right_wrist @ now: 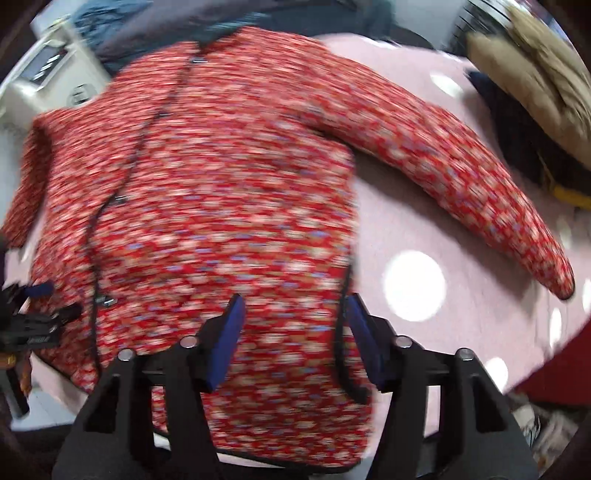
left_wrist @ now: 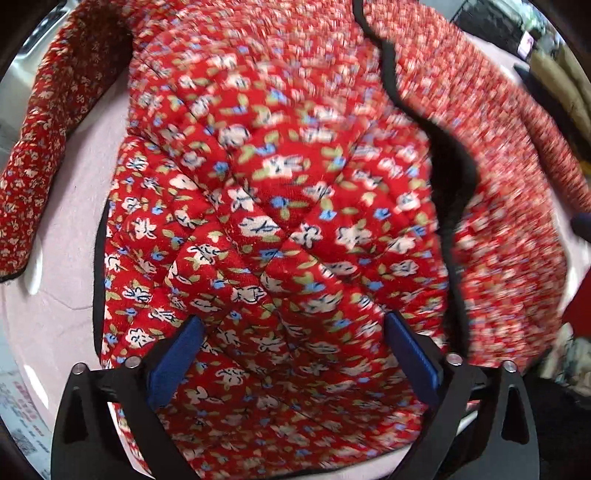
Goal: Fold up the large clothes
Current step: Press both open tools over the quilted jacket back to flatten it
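A red quilted jacket (left_wrist: 280,206) with a small flower print and black trim lies flat on a pink table (left_wrist: 66,236). Its front edge (left_wrist: 450,177) runs down the right of the left wrist view, and one sleeve (left_wrist: 40,147) stretches down the left. My left gripper (left_wrist: 293,319) hovers close over the body panel, blue pads wide apart, nothing pinched. In the blurred right wrist view the whole jacket (right_wrist: 221,184) shows, buttoned, with its other sleeve (right_wrist: 461,177) spread to the right. My right gripper (right_wrist: 295,299) stands open above the hem corner. The left gripper (right_wrist: 37,314) shows at the left edge.
A tan garment (right_wrist: 535,74) and dark clothing (right_wrist: 517,140) are piled at the table's far right. Grey-blue cloth (right_wrist: 221,18) lies beyond the collar, beside a white appliance (right_wrist: 48,74). Bare pink tabletop (right_wrist: 443,350) with bright light spots lies right of the jacket.
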The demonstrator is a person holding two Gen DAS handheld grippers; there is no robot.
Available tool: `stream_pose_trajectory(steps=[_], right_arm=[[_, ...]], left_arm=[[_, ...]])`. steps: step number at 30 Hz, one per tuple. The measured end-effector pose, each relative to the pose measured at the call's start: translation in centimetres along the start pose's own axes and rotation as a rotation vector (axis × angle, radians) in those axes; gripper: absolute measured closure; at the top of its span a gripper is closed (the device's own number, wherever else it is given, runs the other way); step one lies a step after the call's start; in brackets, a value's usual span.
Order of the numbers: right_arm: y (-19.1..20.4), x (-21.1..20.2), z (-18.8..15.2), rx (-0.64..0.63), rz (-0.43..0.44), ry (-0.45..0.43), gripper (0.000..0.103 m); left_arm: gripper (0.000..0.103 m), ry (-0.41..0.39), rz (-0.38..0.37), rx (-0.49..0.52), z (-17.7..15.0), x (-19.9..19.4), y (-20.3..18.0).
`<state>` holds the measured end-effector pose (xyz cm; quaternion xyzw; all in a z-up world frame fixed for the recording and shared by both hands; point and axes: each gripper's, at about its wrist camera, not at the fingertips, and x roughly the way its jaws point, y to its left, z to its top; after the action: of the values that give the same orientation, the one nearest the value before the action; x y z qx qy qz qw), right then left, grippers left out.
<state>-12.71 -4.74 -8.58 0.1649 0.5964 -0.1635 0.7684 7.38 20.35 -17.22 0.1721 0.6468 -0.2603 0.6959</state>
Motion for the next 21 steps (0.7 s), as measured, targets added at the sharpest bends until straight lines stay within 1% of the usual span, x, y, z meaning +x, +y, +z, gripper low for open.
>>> stream_pose_trajectory(steps=[2, 4, 5, 6, 7, 8, 9, 10, 11, 12, 13, 14, 15, 16, 17, 18, 19, 20, 21], right_arm=[[2.0, 0.6, -0.1, -0.07, 0.025, 0.007, 0.045], [3.6, 1.1, -0.1, -0.14, 0.04, 0.029, 0.045], [4.2, 1.2, 0.0, -0.166, 0.043, 0.034, 0.045], [4.5, 1.4, -0.3, -0.177, 0.046, 0.034, 0.045], [5.0, 1.5, -0.2, -0.195, 0.051, 0.034, 0.045], [5.1, 1.8, -0.2, -0.203, 0.054, 0.036, 0.045], [5.4, 2.0, -0.3, -0.208, 0.057, 0.038, 0.045], [5.8, 2.2, -0.3, -0.214, 0.062, 0.05, 0.044], [5.9, 2.5, -0.3, -0.217, 0.063, 0.064, 0.043], [6.1, 2.9, -0.3, -0.219, 0.06, 0.075, 0.043], [6.2, 3.1, -0.4, -0.221, 0.056, 0.087, 0.043], [6.1, 3.0, -0.7, -0.224, 0.055, 0.099, 0.043], [6.1, 3.3, -0.8, -0.228, 0.052, 0.118, 0.042], [6.1, 3.5, -1.0, -0.229, 0.047, 0.129, 0.042], [6.0, 3.7, -1.1, -0.228, 0.04, 0.138, 0.042], [5.9, 3.7, -1.2, -0.222, 0.043, 0.142, 0.042], [5.7, 3.8, -1.2, -0.212, 0.047, 0.144, 0.042], [5.5, 4.0, -1.1, -0.195, 0.052, 0.152, 0.042], [5.3, 4.3, -1.0, -0.176, 0.057, 0.16, 0.042]], left_arm=[[0.01, -0.047, -0.072, -0.032, 0.4, -1.8, 0.2], [0.011, -0.108, -0.098, -0.045, 0.8, -3.7, 0.0], [0.013, -0.135, -0.102, -0.036, 1.0, -4.4, -0.3], [0.015, -0.174, -0.094, -0.014, 1.5, -5.1, -0.8], [0.015, -0.205, -0.061, 0.01, 1.9, -5.5, -1.3], [0.015, -0.217, -0.017, 0.034, 2.5, -5.3, -1.7], [0.015, -0.201, 0.013, 0.048, 3.0, -4.6, -1.6], [0.015, -0.165, 0.031, 0.053, 3.4, -3.4, -1.7], [0.015, -0.089, 0.038, 0.047, 4.0, -1.4, -1.7], [0.015, 0.008, 0.041, 0.033, 4.5, 1.2, -1.7], [0.015, 0.045, 0.067, 0.048, 4.8, 2.9, -2.1], [0.013, 0.035, 0.095, 0.079, 5.0, 3.3, -2.7], [0.013, 0.03, 0.131, 0.124, 5.4, 3.6, -4.0], [0.014, 0.038, 0.151, 0.149, 5.9, 3.6, -5.1], [0.015, 0.037, 0.137, 0.163, 6.1, 3.4, -5.8], [0.016, 0.038, 0.056, 0.196, 6.4, 2.9, -6.9], [0.024, 0.037, -0.02, 0.228, 6.5, 2.5, -7.8], [0.026, 0.039, -0.036, 0.253, 6.4, 2.4, -8.3], [0.026, 0.022, 0.037, 0.314, 6.2, 2.3, -9.1]])
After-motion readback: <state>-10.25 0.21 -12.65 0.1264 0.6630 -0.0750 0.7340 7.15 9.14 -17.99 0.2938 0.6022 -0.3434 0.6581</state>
